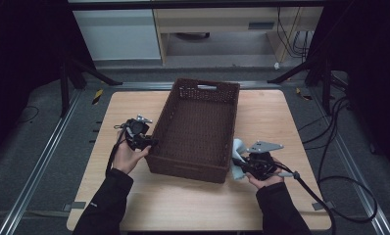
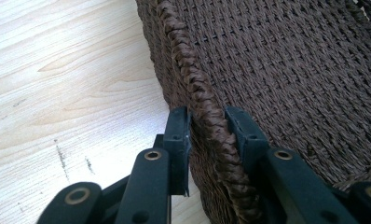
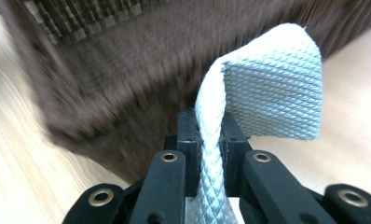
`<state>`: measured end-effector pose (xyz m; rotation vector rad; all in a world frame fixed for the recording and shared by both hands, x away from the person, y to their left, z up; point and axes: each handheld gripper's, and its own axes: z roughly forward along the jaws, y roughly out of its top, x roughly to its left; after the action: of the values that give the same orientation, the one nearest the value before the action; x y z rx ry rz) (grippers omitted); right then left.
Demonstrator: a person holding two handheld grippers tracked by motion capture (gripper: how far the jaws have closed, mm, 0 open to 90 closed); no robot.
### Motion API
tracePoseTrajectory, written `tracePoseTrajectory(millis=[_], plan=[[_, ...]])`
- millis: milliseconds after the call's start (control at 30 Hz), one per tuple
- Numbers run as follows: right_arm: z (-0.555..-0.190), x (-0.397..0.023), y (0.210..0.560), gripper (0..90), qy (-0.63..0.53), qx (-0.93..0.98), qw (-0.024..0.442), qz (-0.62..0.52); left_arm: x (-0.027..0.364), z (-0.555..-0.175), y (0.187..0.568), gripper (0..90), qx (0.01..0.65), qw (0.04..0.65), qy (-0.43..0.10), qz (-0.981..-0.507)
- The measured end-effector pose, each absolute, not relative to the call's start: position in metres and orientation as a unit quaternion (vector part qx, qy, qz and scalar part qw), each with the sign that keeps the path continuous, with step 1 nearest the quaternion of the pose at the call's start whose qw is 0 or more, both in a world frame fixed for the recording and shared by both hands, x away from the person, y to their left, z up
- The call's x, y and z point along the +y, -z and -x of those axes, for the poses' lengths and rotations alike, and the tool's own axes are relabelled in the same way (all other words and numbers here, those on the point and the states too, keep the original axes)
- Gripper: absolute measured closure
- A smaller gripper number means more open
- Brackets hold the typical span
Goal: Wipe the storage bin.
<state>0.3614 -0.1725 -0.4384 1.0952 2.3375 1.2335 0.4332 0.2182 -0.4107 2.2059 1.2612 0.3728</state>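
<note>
A dark brown woven basket (image 1: 195,169) stands in the middle of the wooden table (image 1: 183,205). My left gripper (image 1: 152,143) is at the basket's left wall near the front corner. In the left gripper view its jaws (image 2: 208,128) straddle the braided rim (image 2: 179,51), one inside and one outside, close against it without squeezing. My right gripper (image 1: 243,164) is just off the basket's front right corner, shut on a pale, diamond-textured folded cloth (image 1: 237,157). In the right gripper view the cloth (image 3: 272,93) rises between the jaws (image 3: 207,135) and flops over to the right, with the blurred basket (image 3: 104,70) behind.
The basket is empty inside (image 1: 198,127). Bare table lies to its left (image 2: 58,70), right and front. Cables (image 1: 330,186) trail off the table's right side, and metal rails (image 1: 36,161) and dark stand legs surround the table.
</note>
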Motion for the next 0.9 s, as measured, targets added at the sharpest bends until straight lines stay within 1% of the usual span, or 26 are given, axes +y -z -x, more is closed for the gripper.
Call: tracePoseTrajectory(millis=[133,333,567,667,833,900], plan=[[-0.355,-0.173,0.425,82.8,-0.442,0.804,0.153,-0.367,0.218,-0.433,0.411,69.5,0.472,0.281,-0.143,-0.823],[-0.354,-0.166,0.444,82.8,-0.408,0.824,0.142,-0.365,0.217,-0.432,0.411,69.1,0.473,0.283,-0.142,-0.822],[-0.351,-0.159,0.462,82.9,-0.388,0.836,0.115,-0.37,0.217,-0.432,0.411,68.9,0.473,0.283,-0.144,-0.822],[-0.347,-0.161,0.458,82.8,-0.397,0.832,0.118,-0.369,0.217,-0.431,0.411,68.9,0.474,0.283,-0.144,-0.821],[-0.334,-0.168,0.435,82.8,-0.434,0.816,0.14,-0.355,0.217,-0.431,0.411,69.1,0.475,0.284,-0.143,-0.821],[-0.331,-0.169,0.434,82.8,-0.437,0.815,0.141,-0.352,0.217,-0.431,0.411,69.2,0.475,0.284,-0.143,-0.821]])
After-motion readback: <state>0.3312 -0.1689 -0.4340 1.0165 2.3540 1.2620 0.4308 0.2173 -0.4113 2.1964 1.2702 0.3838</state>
